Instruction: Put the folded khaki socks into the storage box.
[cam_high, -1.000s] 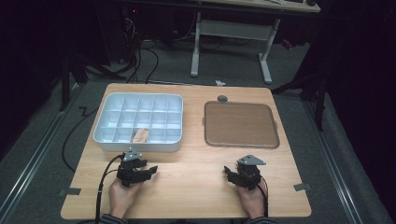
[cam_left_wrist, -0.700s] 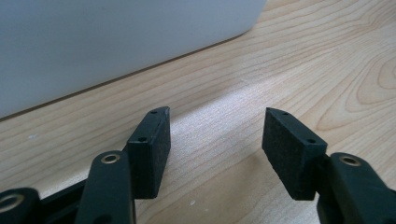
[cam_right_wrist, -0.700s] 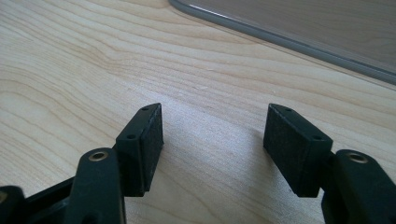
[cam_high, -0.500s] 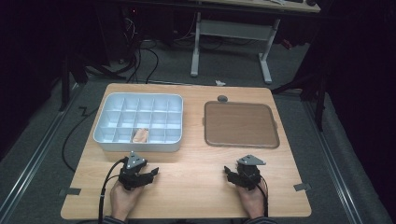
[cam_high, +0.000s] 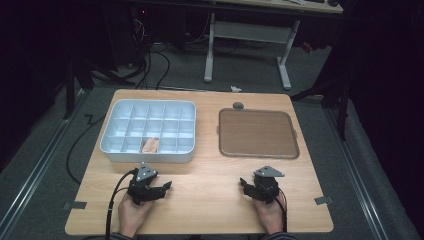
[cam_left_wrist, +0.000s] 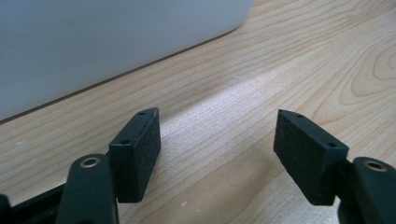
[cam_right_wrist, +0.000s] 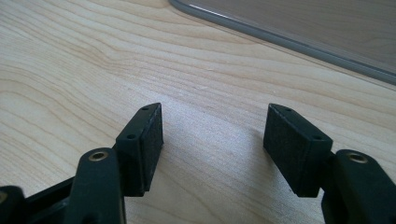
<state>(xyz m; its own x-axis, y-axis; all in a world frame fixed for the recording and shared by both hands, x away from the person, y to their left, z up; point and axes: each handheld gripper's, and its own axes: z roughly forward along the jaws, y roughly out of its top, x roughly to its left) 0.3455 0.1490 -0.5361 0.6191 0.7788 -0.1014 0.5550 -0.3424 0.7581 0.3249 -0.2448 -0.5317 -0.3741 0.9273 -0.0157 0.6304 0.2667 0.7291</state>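
Both hands rest low on the near edge of the wooden table (cam_high: 210, 195), each wrapped around its tool from behind, forearms coming in from six o'clock, and neither grips anything. The left gripper (cam_high: 162, 187) has its jaws spread wide over bare wood; they have just been opening, with nothing between them, and its pads (cam_left_wrist: 140, 154) point toward the near wall of the white compartment tray (cam_high: 115, 150) at about eleven o'clock. The right gripper (cam_high: 244, 184) is likewise released, pads (cam_right_wrist: 144, 149) apart over the tabletop, aimed toward the brown flat tray (cam_high: 257, 134) at twelve o'clock. A small tan piece (cam_high: 150, 145) lies in a near-row compartment of the white tray, just beyond the left tool (what it is I cannot make out from here). I would judge the piece sits there because sorting into compartments is the job, and the brown tray, bare on top, looks like the source side. A small grey knob (cam_high: 238, 105) sits beyond the brown tray. Hands parked symmetrically suggest a pause or finish.
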